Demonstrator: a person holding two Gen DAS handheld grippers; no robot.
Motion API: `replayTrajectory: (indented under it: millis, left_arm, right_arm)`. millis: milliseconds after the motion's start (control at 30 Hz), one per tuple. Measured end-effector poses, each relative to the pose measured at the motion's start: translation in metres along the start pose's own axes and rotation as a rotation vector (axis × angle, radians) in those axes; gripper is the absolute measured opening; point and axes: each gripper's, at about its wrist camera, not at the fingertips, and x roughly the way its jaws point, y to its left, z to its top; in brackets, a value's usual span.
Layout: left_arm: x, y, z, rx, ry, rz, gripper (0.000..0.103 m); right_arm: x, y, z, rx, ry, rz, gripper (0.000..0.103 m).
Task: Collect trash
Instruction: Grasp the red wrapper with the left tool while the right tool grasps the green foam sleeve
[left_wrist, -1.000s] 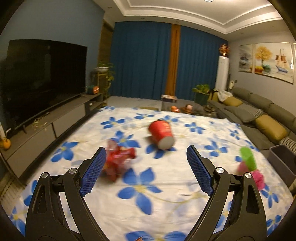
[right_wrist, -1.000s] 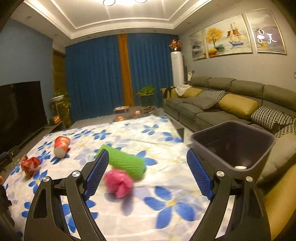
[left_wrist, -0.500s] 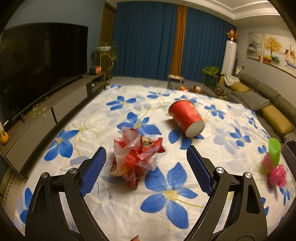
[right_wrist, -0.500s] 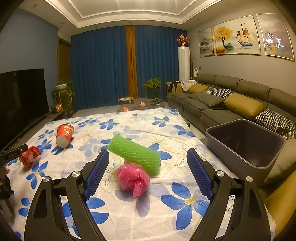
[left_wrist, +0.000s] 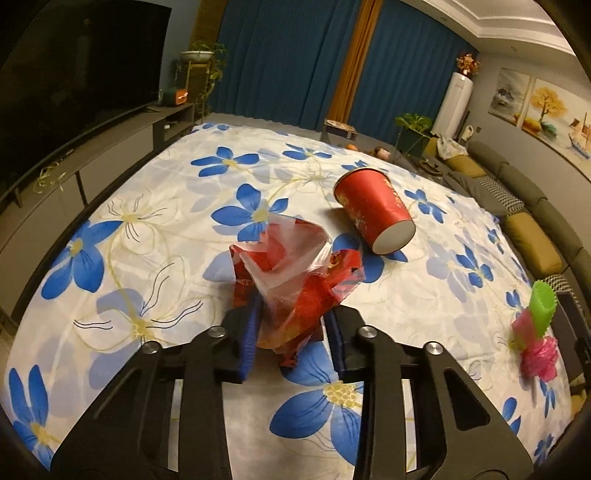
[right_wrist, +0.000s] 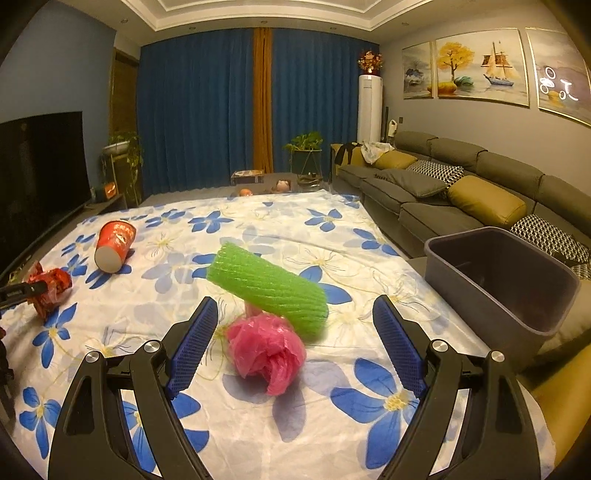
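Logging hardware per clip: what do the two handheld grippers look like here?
Both match: the left gripper and right gripper have black, angular linkage arms with triangular cut-outs, round silver pivot bolts, and two fingers faced with blue ribbed pads. No cables, markings, hands or sleeves show.

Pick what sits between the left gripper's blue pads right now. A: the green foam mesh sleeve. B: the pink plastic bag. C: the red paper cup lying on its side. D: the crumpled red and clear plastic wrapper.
D: in the left wrist view the left gripper has just been closing, and its pads flank the crumpled red and clear plastic wrapper.
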Motion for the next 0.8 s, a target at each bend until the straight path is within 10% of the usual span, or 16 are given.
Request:
replayTrajectory:
  millis: [433, 800]
  left_arm:
    - [-0.061, -0.049, -0.002, 0.072, -0.131, -0.109, 0.026]
    - [-0.073, -0.071, -0.010, 0.087, -0.126, -0.172, 0.026]
  right_arm:
    - [0.050, 0.035, 0.015, -0.117, 0.059, 0.010, 0.078]
    - [0.080, 0.035, 0.018, -0.120, 0.122, 0.056, 0.029]
